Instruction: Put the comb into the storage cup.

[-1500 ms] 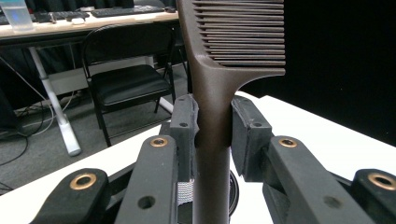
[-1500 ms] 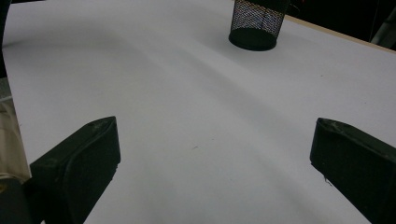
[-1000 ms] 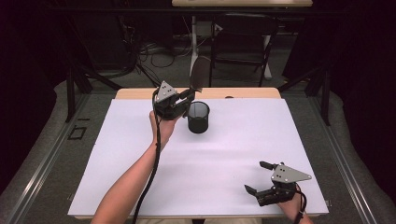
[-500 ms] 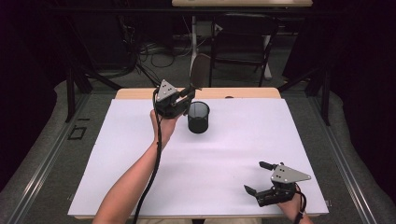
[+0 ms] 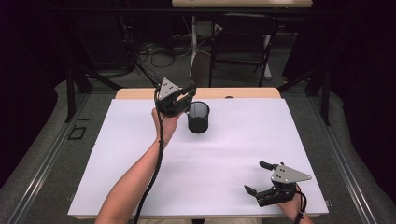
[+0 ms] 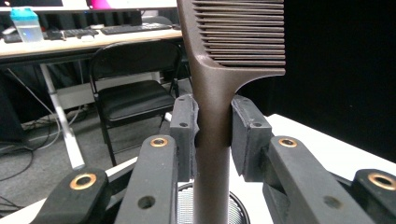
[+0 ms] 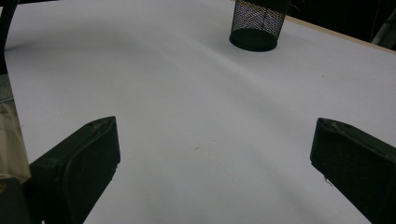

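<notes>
The left gripper view gives the closest look at the comb (image 6: pixel 219 84): a dark brown comb, handle down and teeth up, with its handle clamped between the two pads of the left gripper (image 6: pixel 212 133). Directly below the handle, the rim of one black mesh cup (image 6: pixel 187 205) is partly visible. The high view places the same left gripper (image 5: pixel 180 100) at the 11 o'clock area of the desk (image 5: pixel 116 154), raised, just beside and to the left of the mesh cup (image 5: pixel 198 117). There the comb (image 5: pixel 200 68) appears only as a dark shape rising beyond the gripper, with its teeth not discernible.

The right gripper view shows its two jaws wide apart over bare white desk surface (image 7: pixel 196 130), with the mesh cup (image 7: pixel 257 25) far off at 12 o'clock. The high view locates the right gripper (image 5: pixel 261 177) at the 5 o'clock corner of the desk, jaws spread, holding nothing.

Count: one comb, one mesh cup, two grippers. The left gripper view also shows one black folding chair (image 6: pixel 135 88) beyond the desk.
</notes>
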